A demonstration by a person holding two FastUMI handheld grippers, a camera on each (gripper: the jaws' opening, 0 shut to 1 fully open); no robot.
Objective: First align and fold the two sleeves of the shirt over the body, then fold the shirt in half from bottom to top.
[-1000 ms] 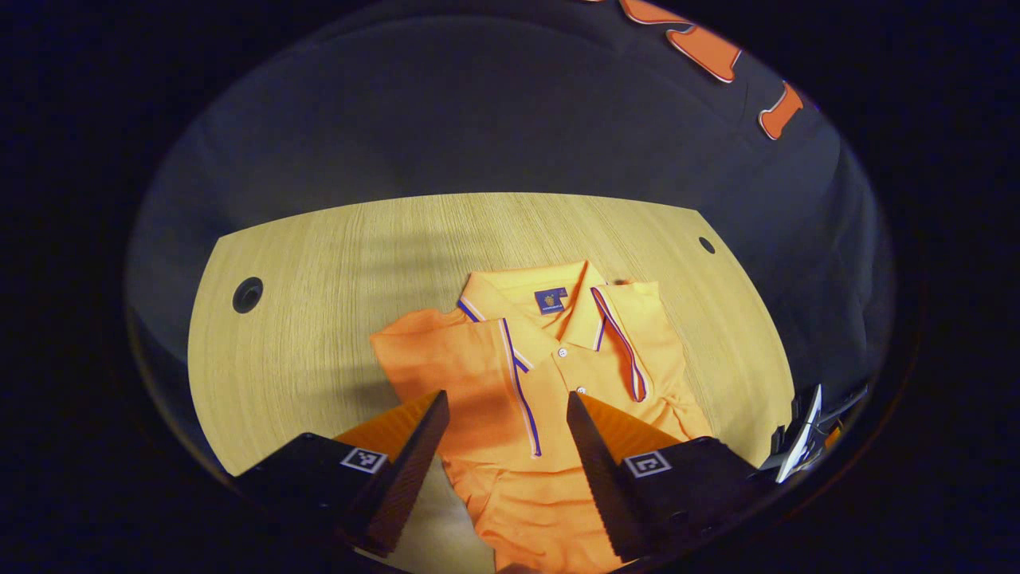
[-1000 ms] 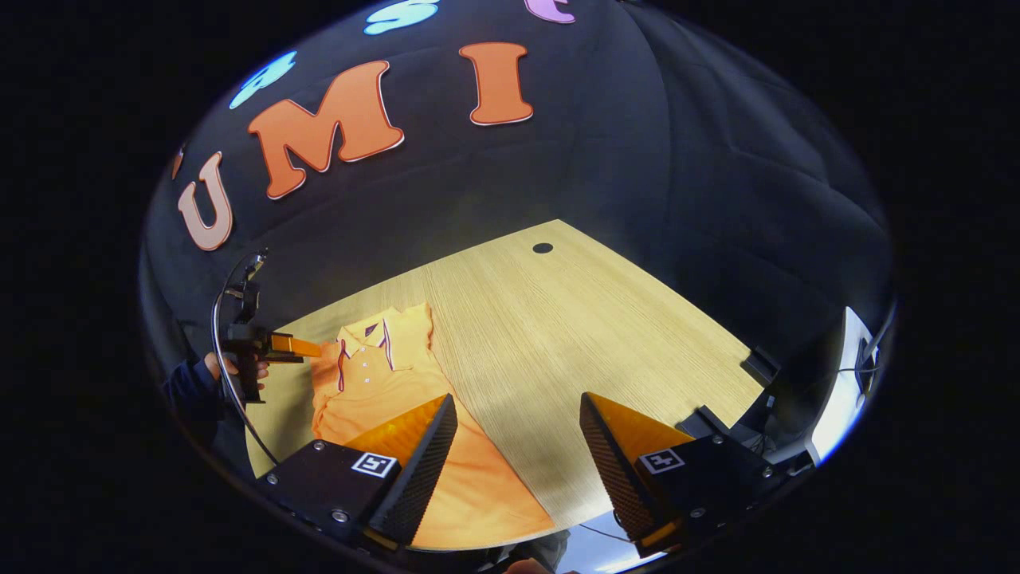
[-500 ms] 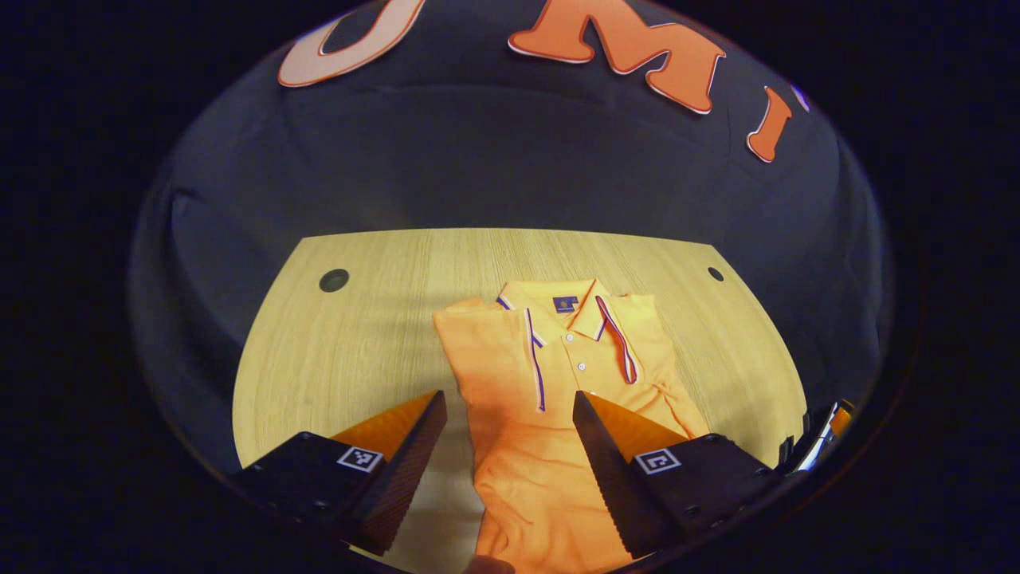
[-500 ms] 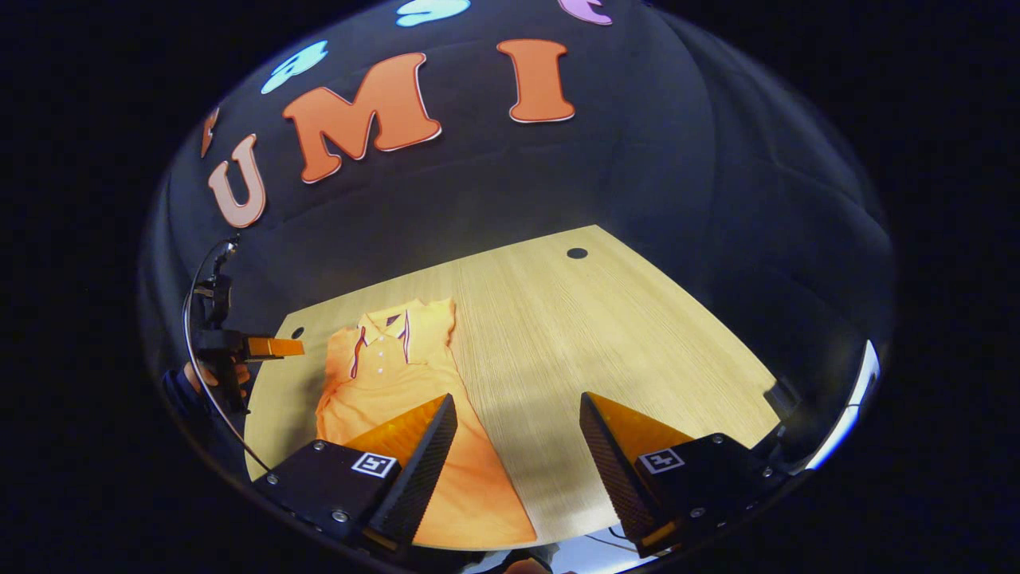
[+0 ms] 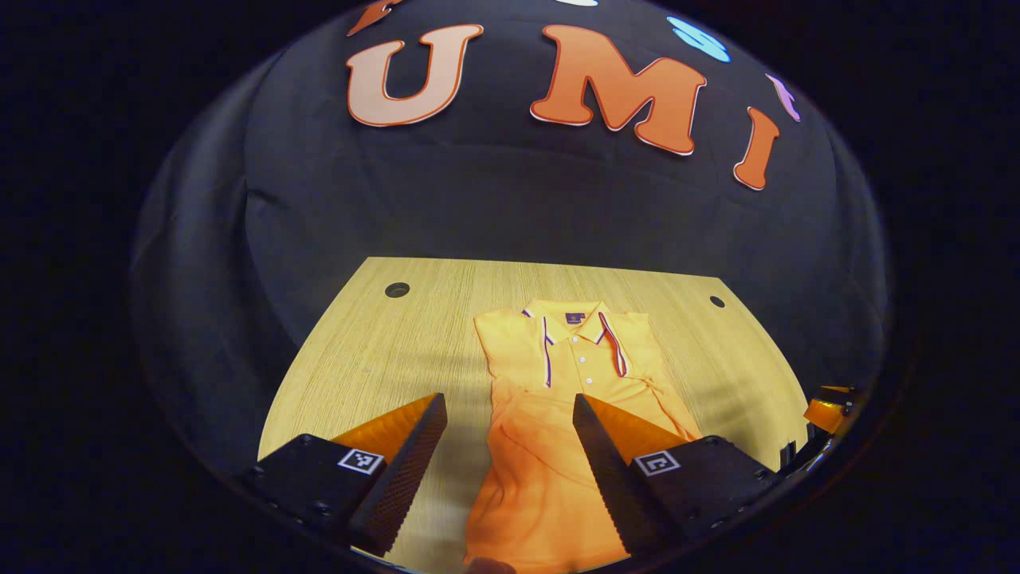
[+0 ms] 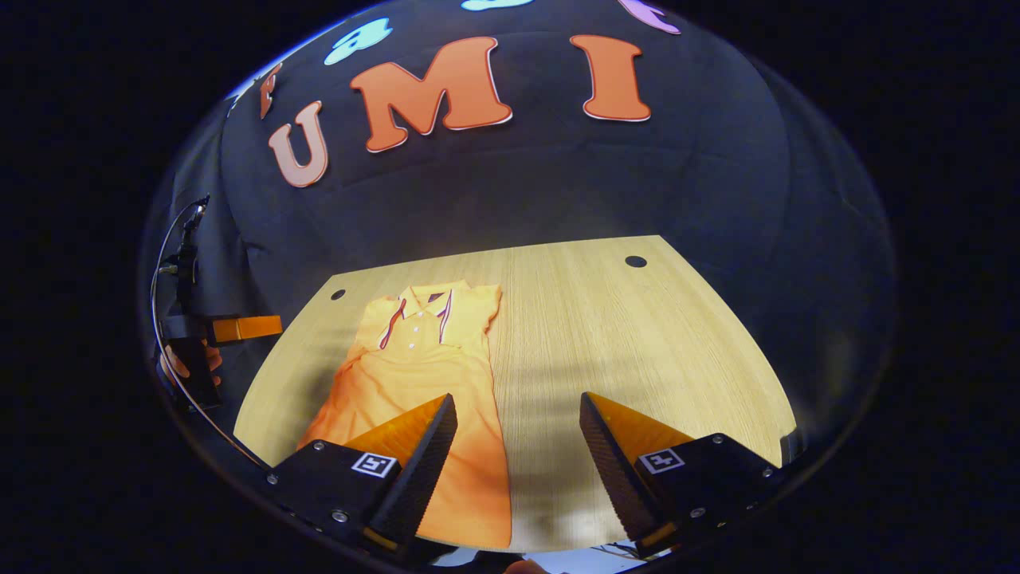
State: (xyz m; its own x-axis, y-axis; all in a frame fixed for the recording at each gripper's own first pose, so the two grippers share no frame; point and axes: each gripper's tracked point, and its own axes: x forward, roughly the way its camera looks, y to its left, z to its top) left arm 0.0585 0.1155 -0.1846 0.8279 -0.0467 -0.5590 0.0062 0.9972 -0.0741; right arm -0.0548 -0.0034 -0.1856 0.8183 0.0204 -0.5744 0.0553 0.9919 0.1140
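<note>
Fingers of your left gripper and right gripper spread apart, holding nothing. Orange polo shirt lies lengthwise on the wooden table, sleeves apparently folded in. Bottom-to-top fold remains.

No readable text on any object. Shirt has a small dark neck label inside the collar, print too small to make out. Square black-and-white coded markers on the left tongs and right tongs, one per finger: patterns only, no letters or numbers.
</note>
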